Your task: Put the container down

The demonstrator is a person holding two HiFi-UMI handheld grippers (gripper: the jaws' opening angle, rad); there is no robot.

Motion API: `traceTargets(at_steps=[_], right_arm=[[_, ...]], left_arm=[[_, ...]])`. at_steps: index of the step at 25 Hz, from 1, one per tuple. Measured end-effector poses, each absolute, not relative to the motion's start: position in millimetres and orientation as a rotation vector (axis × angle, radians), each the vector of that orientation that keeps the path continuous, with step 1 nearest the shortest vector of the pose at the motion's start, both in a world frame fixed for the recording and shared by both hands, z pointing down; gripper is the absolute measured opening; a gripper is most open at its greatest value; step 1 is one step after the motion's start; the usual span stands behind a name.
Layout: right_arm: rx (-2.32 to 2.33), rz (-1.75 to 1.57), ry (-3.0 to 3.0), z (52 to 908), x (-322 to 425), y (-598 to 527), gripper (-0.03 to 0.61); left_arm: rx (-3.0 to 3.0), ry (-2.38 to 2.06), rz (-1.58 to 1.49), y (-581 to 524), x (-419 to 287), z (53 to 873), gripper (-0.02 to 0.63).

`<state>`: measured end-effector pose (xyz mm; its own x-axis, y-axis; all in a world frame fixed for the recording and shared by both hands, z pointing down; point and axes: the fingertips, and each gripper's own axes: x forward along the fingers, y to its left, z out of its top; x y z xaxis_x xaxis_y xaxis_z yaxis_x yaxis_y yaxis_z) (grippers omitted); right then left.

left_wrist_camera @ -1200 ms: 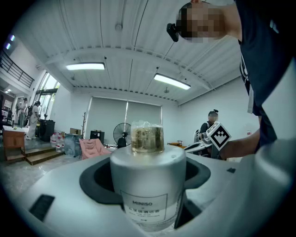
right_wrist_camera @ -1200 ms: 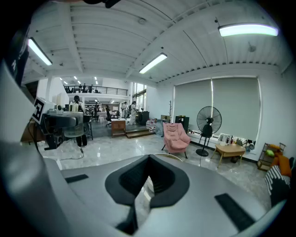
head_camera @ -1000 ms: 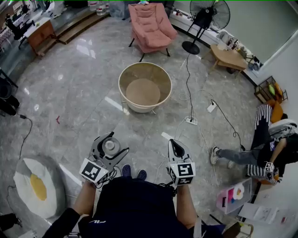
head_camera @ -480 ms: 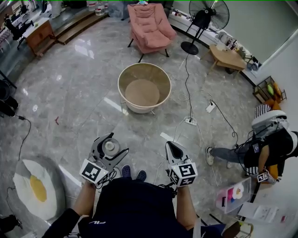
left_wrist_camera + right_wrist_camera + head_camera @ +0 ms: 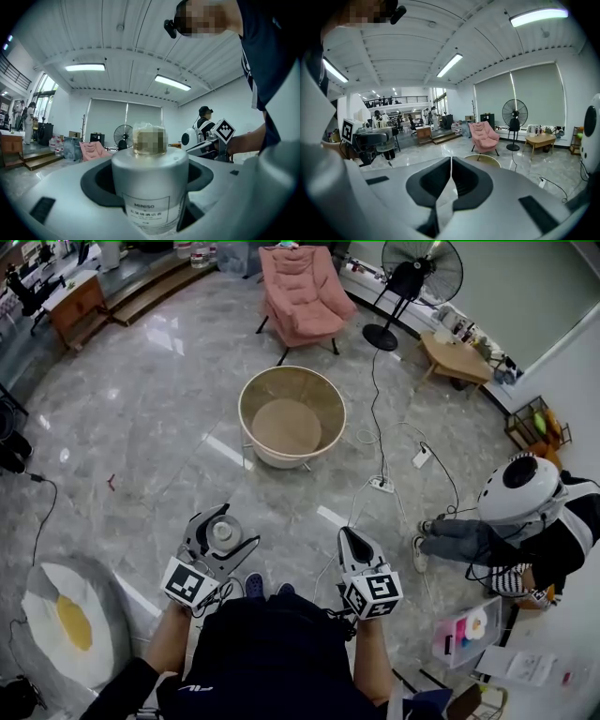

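Marble floor (image 5: 141, 427) is spreading beneath me. My left tool (image 5: 225, 529) is clamping the container (image 5: 150, 187) above it, around its smooth, rigid, probably slippery body; my right tool (image 5: 352, 538) is sitting closed, empty.

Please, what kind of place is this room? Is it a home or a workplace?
Probably a large open workspace staged with home furniture, not a home. A pink armchair and a standing fan stand on a wide stone-look floor, with a power strip lying on it and long ceiling strip lights overhead.

Container (image 5: 150, 187) between left gripper (image 5: 147, 180) fingers
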<state>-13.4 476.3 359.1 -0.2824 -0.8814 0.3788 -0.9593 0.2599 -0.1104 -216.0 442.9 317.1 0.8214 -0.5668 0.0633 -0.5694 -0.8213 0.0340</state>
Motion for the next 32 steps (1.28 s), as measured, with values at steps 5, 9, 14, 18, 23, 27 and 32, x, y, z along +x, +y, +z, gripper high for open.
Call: traceTargets(at_steps=[5,9,14,18,23,27,32], right_arm=[[1.754,0.477,-2.285,360.8,-25.3,476.7,0.028],[1.752,0.49,-2.28,362.3,-27.4,474.6,0.028],[1.766,0.49,-2.274,362.1,-25.2,467.0,0.028],[1.777,0.497,-2.284,361.9,-18.1,458.6,0.028],[1.769,0.5,-2.292,369.0,-5.7,437.2,0.028],[1.76,0.491,-2.313,369.3,3.3,413.3,0.028],[1.76,0.483,-2.318,368.0,21.3,384.5,0.028]], left_arm=[[2.953,-0.916,0.102,434.0,-231.7,324.5,0.354],[2.946,-0.929,0.117,427.3,-236.3,324.4,0.354],[2.945,-0.929,0.133,419.4,-237.0,325.4,0.354],[2.935,-0.926,0.18,411.0,-230.3,329.7,0.354],[2.948,-0.949,0.158,388.9,-215.7,324.5,0.354],[2.95,-0.967,0.159,369.1,-207.7,328.4,0.354],[2.953,-0.988,0.11,341.1,-194.7,325.7,0.354]])
